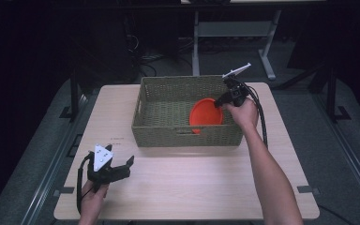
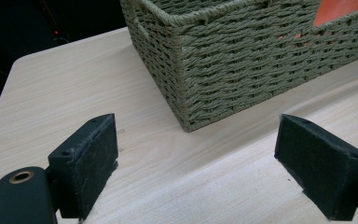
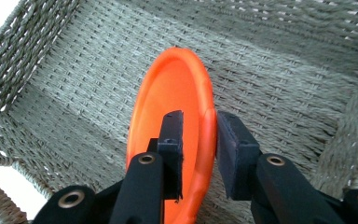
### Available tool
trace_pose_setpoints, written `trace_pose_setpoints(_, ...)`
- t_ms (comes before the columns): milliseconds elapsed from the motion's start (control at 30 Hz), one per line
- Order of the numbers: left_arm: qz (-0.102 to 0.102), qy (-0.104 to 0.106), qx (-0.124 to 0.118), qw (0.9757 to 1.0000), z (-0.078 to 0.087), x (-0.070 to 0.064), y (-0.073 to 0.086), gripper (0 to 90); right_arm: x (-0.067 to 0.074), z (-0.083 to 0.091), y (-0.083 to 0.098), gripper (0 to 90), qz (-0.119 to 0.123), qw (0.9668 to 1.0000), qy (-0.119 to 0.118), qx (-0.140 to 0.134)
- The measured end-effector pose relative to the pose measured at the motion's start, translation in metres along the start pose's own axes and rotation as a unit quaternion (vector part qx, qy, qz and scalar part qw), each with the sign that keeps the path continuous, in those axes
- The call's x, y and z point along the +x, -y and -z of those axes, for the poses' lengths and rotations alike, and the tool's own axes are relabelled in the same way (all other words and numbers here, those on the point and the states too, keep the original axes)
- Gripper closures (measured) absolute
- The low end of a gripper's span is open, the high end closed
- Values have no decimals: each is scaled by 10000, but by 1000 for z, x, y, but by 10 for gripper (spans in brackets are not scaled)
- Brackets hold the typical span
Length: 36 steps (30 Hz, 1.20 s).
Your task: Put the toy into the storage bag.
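An orange plate (image 1: 206, 112) stands tilted on its edge inside the woven basket (image 1: 187, 133), towards its right end. My right gripper (image 1: 220, 102) reaches into the basket from the right. In the right gripper view its jaws (image 3: 199, 116) straddle the orange plate's (image 3: 168, 93) rim, one pad inside the dish and one outside; a gap shows beside the inner pad, so the jaws are open. My left gripper (image 1: 119, 157) hovers low over the table at the front left, open and holding nothing. In the left gripper view its jaws (image 2: 196, 140) face the basket's near corner (image 2: 242, 60), and the orange plate (image 2: 338, 9) shows above the rim.
The basket has handle slots in its end wall (image 1: 139, 105) and front wall (image 1: 187, 133). The light wooden table (image 1: 192, 183) has bare room in front of the basket and to its left. Dark floor and a white stand (image 1: 229, 33) lie beyond the far edge.
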<state>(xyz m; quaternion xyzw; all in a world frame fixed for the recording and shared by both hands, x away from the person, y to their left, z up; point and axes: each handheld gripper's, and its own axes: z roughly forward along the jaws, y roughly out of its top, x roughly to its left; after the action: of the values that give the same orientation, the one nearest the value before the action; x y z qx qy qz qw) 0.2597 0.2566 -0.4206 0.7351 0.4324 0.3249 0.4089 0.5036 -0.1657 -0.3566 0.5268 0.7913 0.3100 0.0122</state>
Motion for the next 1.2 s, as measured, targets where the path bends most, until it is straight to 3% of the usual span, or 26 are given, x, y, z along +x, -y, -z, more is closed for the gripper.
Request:
trace_pose_setpoints(267,-10,1,7,10000,0,0,0,127,-3,3,0,704,13,10000,15,-48)
trace_pose_setpoints(467,13,-8,-7,10000,-1,0,0,128,-6,7,0,716,-77,9995,-243,-190)
trace_pose_setpoints(867,37,-32,18,10000,-1,2,0,127,-2,1,0,699,24,9994,-331,-14)
trace_pose_setpoints(1200,18,2,37,10000,-4,1,-1,128,-4,5,2,605,63,9983,-576,-24)
